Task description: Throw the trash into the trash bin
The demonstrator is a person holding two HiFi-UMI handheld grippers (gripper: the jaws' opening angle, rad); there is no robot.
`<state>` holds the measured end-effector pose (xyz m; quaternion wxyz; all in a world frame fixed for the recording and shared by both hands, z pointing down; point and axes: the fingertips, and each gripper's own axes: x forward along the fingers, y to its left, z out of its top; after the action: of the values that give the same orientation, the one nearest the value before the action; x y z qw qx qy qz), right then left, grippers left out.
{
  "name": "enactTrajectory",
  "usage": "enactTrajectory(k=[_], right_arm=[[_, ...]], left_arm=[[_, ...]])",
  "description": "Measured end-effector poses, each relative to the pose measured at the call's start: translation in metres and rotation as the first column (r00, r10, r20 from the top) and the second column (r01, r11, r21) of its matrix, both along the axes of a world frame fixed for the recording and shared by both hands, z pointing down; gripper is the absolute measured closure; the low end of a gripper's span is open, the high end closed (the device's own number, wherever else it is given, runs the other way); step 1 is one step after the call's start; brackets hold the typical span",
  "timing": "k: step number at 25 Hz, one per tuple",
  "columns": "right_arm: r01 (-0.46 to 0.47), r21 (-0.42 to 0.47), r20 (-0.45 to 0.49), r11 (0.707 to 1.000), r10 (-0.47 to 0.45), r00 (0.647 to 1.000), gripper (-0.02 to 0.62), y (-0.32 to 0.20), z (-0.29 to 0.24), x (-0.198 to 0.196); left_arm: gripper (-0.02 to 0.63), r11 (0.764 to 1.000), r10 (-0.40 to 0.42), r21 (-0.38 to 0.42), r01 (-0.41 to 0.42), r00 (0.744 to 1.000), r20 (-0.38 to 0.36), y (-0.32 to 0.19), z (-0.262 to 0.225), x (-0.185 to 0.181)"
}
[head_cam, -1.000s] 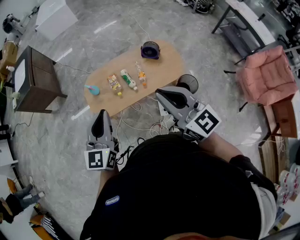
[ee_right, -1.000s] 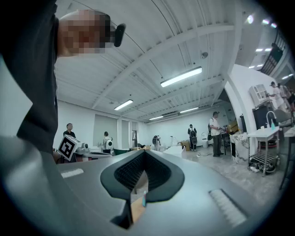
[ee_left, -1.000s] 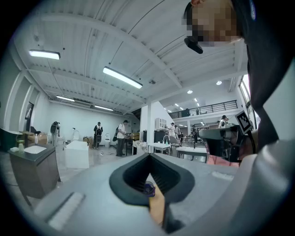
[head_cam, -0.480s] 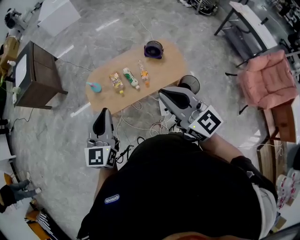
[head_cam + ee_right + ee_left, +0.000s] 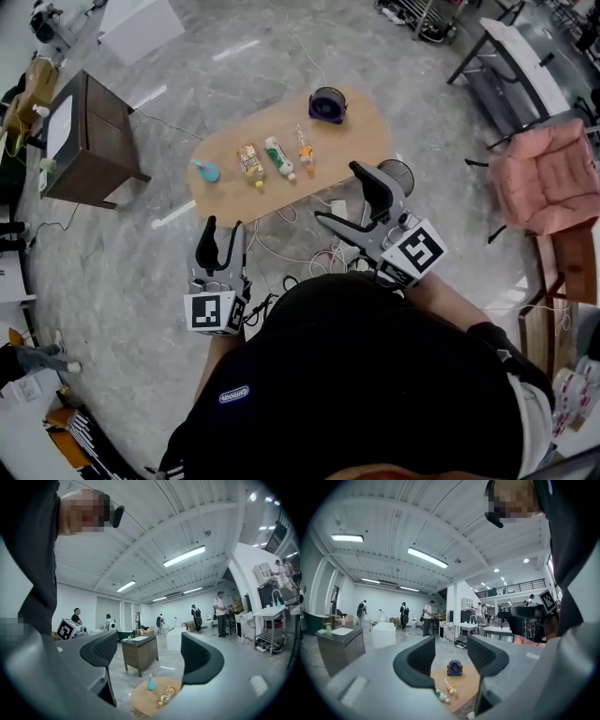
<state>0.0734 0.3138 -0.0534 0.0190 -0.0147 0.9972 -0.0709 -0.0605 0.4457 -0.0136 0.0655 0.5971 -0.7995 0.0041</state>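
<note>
Short of the table [image 5: 361,136], left gripper [image 5: 223,240] and right gripper [image 5: 349,201] gape empty; floor cables [image 5: 305,251] could trip the approach toward the bottles [image 5: 279,157].

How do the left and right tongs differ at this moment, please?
The right tongs gape wide, while the left tongs are only slightly apart. The right tongs aim at the end of the table where the teal bottle stands, and the left tongs aim at its other end. Both are open and hold nothing.
</note>
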Motion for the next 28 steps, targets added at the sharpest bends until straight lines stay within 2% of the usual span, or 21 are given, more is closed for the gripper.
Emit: enactTrajectory(k=[2, 4, 8, 14, 18, 22, 28], right_arm=[[0.001, -0.014, -0.022, 1.0, -0.001, 1.0, 0.117, -0.002, 0.008, 0.003], [0.004, -0.017, -0.033, 1.0, -0.005, 0.999, 0.064, -0.005, 0.019, 0.009], [-0.005, -0.024, -0.027, 1.0, 0.004, 1.0, 0.028, -0.01, 0.024, 0.018], [-0.036, -0.011, -0.023, 0.999, 0.035, 0.999, 0.025, -0.032, 0.027, 0.043], [-0.07, -0.059, -0.039, 0.996, 0.068, 0.997, 0.026, -0.054, 0.031, 0.065], [-0.087, -0.085, -0.01, 0.993, 0.086, 0.996, 0.028, -0.078, 0.029, 0.087], [-0.083, -0.073, -0.027, 0.994, 0.082, 0.996, 0.029, -0.119, 0.048, 0.128]], left_arm=[[0.353, 0.999, 0.007, 0.04, -0.006, 1.0, -0.006, 0.0, -0.001, 0.001], [0.282, 0.999, 0.003, 0.046, -0.003, 1.0, 0.0, -0.002, -0.001, 0.001], [0.226, 0.999, -0.019, 0.026, 0.019, 0.999, 0.025, -0.006, 0.001, 0.003], [0.218, 0.999, -0.041, -0.01, 0.042, 0.998, 0.041, -0.02, 0.014, 0.014], [0.218, 0.998, -0.042, -0.035, 0.043, 0.998, 0.05, -0.04, 0.016, 0.03], [0.218, 0.996, -0.045, -0.078, 0.051, 0.996, 0.071, -0.06, 0.021, 0.045], [0.219, 0.983, -0.091, -0.151, 0.1, 0.994, 0.064, -0.082, 0.035, 0.067]])
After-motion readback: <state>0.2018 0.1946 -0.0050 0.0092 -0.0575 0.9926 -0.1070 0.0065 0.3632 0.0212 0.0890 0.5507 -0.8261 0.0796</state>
